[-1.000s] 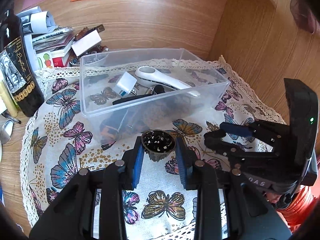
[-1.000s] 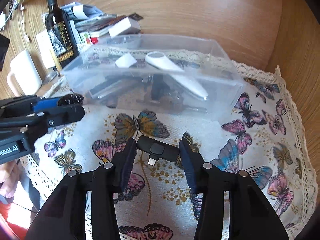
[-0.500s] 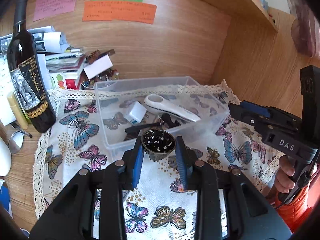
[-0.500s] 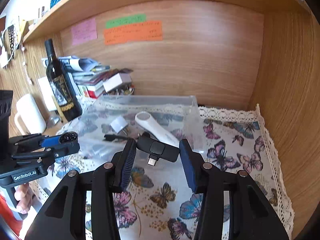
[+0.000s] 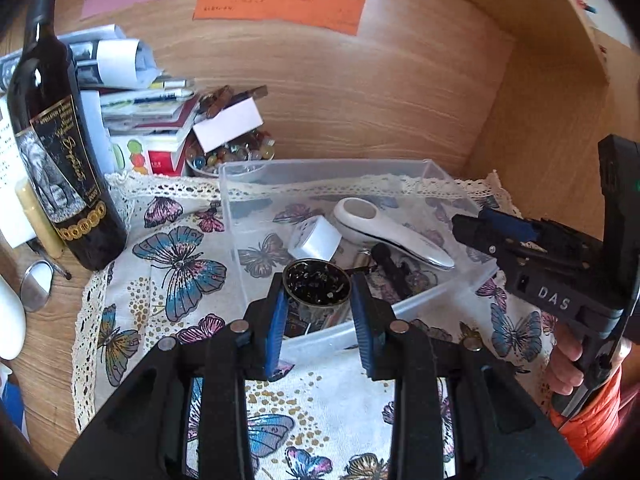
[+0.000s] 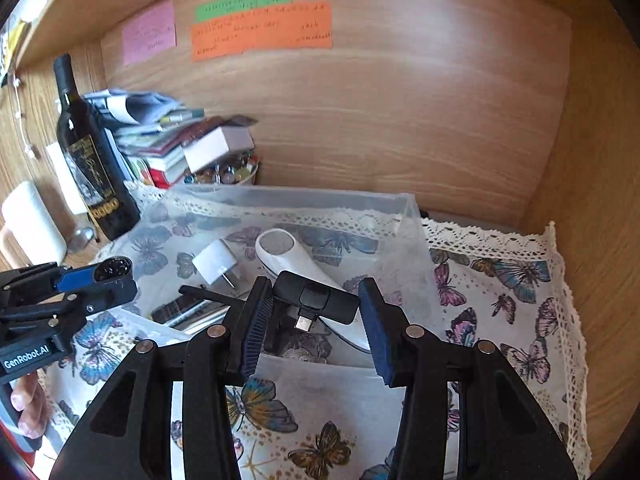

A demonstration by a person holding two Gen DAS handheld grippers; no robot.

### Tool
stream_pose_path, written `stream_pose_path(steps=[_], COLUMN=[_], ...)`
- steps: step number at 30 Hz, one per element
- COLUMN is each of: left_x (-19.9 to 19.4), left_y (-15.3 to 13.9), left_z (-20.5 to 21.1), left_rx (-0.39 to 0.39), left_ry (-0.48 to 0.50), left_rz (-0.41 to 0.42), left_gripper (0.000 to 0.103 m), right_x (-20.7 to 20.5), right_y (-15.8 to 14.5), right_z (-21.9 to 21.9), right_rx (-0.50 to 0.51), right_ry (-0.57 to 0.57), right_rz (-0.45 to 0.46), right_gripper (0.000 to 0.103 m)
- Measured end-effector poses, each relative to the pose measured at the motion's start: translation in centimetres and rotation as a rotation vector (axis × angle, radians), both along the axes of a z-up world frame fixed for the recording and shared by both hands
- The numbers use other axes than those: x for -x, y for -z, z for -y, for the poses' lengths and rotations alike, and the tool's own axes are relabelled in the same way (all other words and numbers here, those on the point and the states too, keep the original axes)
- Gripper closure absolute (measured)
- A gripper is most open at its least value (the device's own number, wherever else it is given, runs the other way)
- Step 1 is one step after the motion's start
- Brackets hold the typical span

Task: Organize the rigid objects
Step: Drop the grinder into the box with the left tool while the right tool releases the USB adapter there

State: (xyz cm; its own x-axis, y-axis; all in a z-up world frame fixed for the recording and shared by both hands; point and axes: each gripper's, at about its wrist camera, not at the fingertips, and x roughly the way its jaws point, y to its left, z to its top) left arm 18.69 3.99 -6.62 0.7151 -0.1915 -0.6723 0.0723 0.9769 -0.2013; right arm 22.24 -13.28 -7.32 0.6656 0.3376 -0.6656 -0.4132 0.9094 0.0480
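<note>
My left gripper (image 5: pixel 318 312) is shut on a small dark round cup (image 5: pixel 316 286) and holds it above the near wall of a clear plastic bin (image 5: pixel 240 216). My right gripper (image 6: pixel 316 320) is shut on a black USB-C adapter (image 6: pixel 316 298), plug pointing down, above the bin (image 6: pixel 416 248). Inside the bin lie a white handheld device (image 5: pixel 388 236), a white plug cube (image 5: pixel 316 236) and dark items. The right gripper (image 5: pixel 496 232) shows at the right of the left wrist view, and the left gripper (image 6: pixel 100 280) at the left of the right wrist view.
A wine bottle (image 5: pixel 56 148) stands left of the bin on the butterfly cloth (image 5: pixel 180 272). Books and papers (image 5: pixel 148 120) and a bowl of beads (image 5: pixel 232 152) sit behind. A white mug (image 6: pixel 32 224) stands far left. Wooden walls close the back and right.
Both grippers have lifted off the cloth with their objects and moved forward over the bin. Both remain shut on them.
</note>
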Motion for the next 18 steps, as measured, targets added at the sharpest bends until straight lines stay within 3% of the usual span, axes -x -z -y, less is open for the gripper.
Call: stream_pose_path(steps=[10,18], left_x=[-0.3,2.7], left_y=[-0.2,-3.3], left_z=[0.2,0.2], left_rx=[-0.009,-0.001], left_ry=[-0.010,-0.017], left_rz=[0.008,0.108], left_gripper=[0.072,0.072], right_x=[-0.7,3.6], right_y=[1.4,-2.9], right_z=[-1.0,0.8], right_rx=[0.008,-0.059], right_ry=[-0.038,-0.047], right_rz=[-0.053,0.084], right_gripper=[0.061,0.054])
